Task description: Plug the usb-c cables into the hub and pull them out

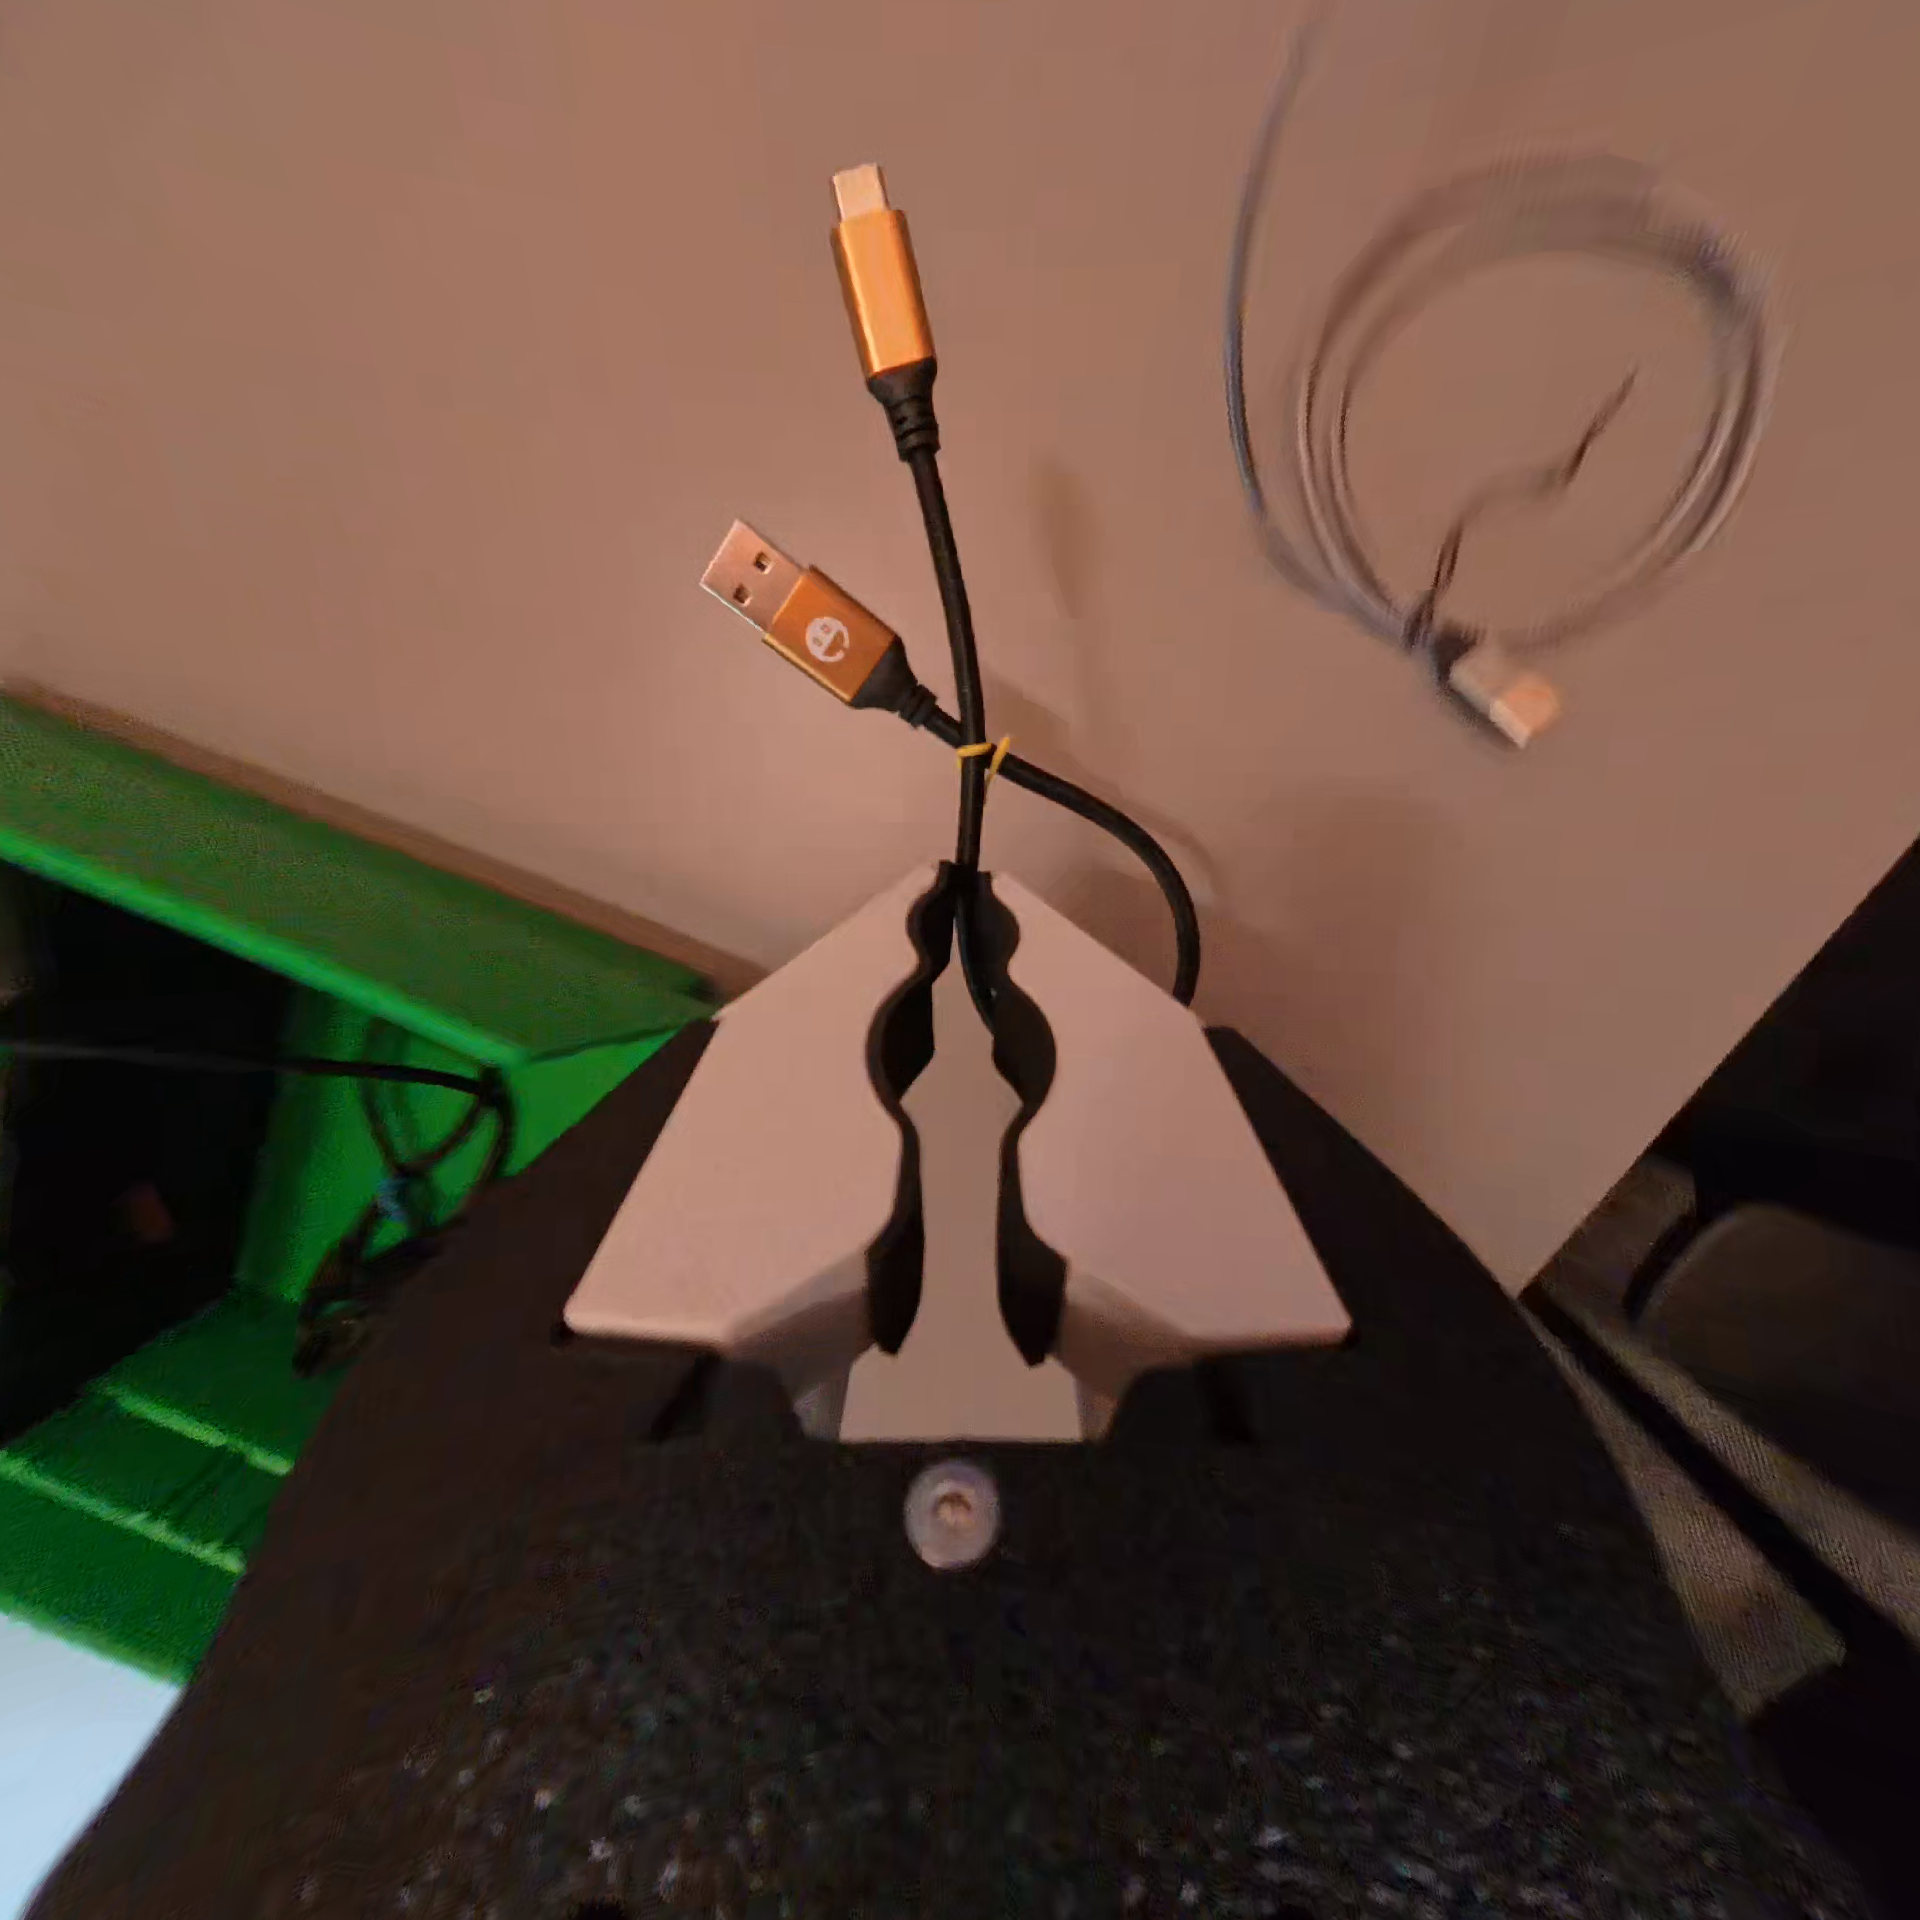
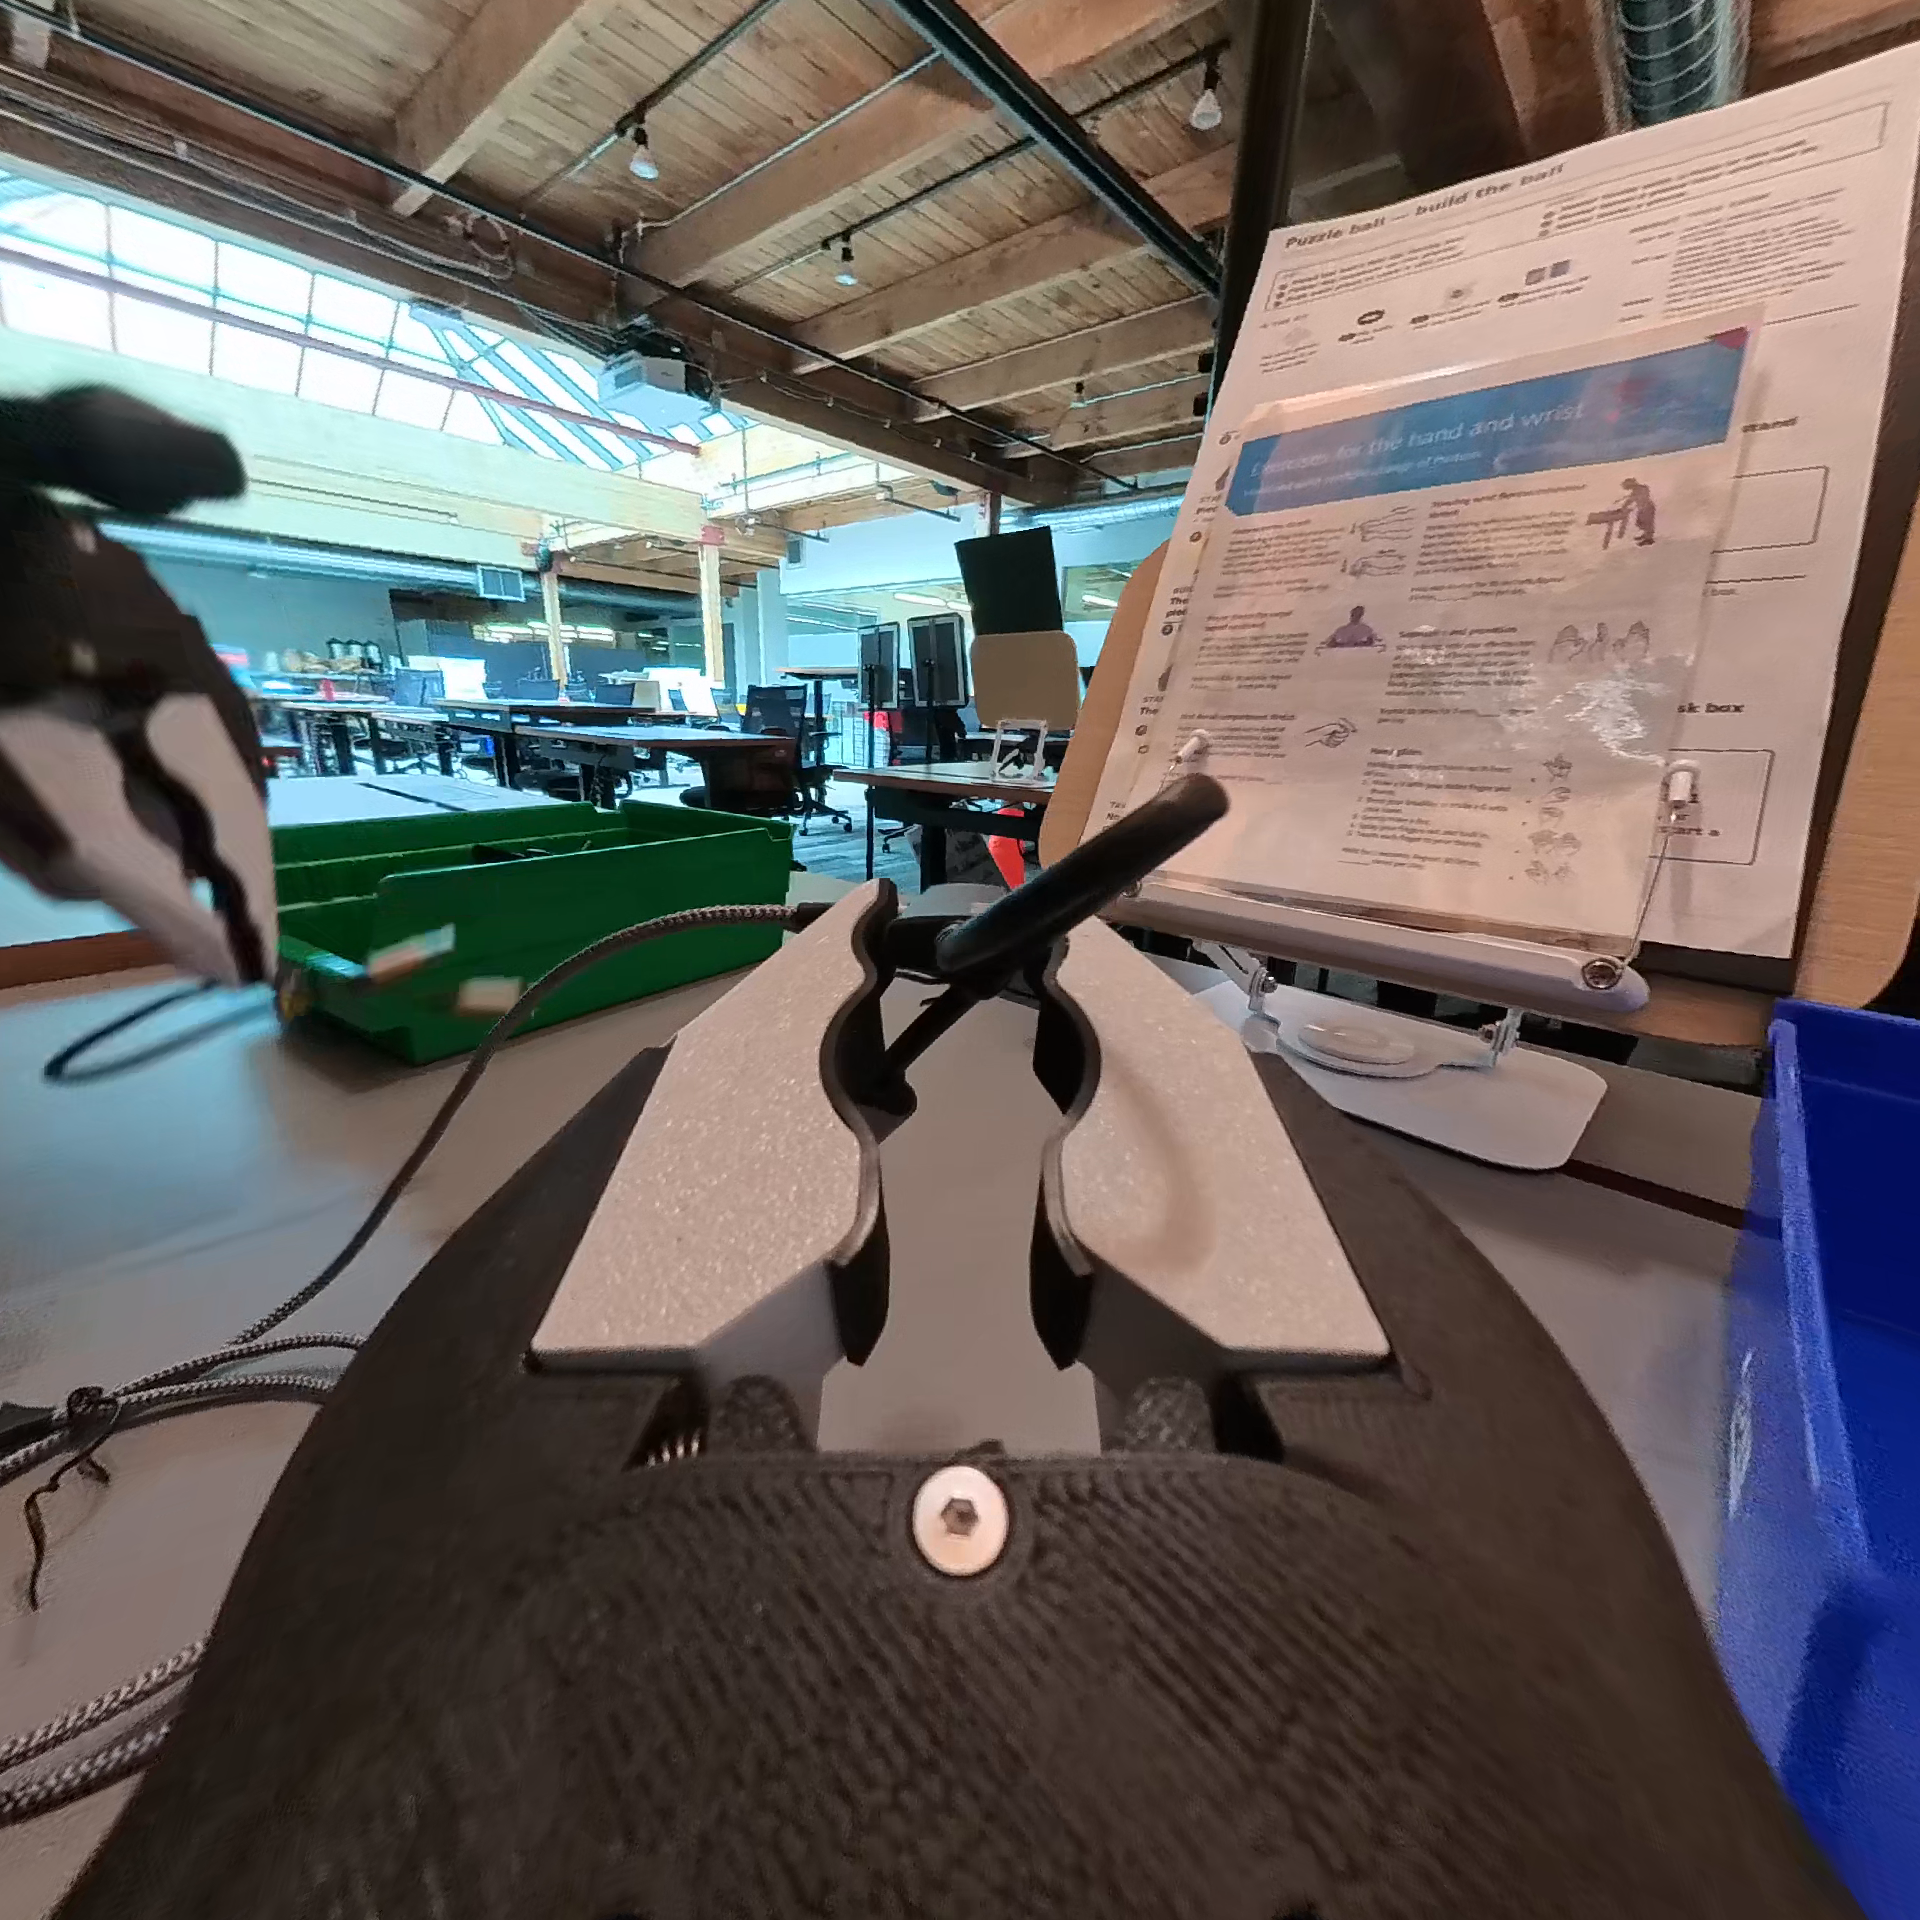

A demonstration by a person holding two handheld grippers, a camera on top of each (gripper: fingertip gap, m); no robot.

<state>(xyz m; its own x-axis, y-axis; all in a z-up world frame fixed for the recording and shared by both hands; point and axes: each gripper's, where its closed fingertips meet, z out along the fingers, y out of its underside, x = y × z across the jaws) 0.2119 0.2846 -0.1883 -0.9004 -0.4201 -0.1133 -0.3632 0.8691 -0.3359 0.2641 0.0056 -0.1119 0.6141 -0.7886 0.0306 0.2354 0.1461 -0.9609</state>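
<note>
My left gripper [image 1: 961, 873] is shut on a short black cable [image 1: 951, 582] tied with a yellow twist tie. Its orange USB-C plug [image 1: 881, 286] points away from me, and its orange USB-A plug [image 1: 800, 615] sticks out to the left. The left gripper also shows blurred at the left of the right wrist view [image 2: 244, 951]. My right gripper [image 2: 961, 925] is shut on a small dark hub [image 2: 940, 899], mostly hidden between the fingertips. The hub's thick black lead [image 2: 1091, 862] sticks up to the right. A grey braided cable [image 2: 436, 1122] runs from the hub to the left across the table; its coil lies on the table [image 1: 1507, 416].
A green bin [image 2: 540, 883] stands at the left, also seen in the left wrist view [image 1: 312, 935]. A blue bin [image 2: 1829, 1351] is close on the right. A document stand with papers [image 2: 1455, 623] stands just behind the hub. The table edge [image 1: 1714, 1039] runs at the right. Some 30 cm of space lies between my two pairs of fingers.
</note>
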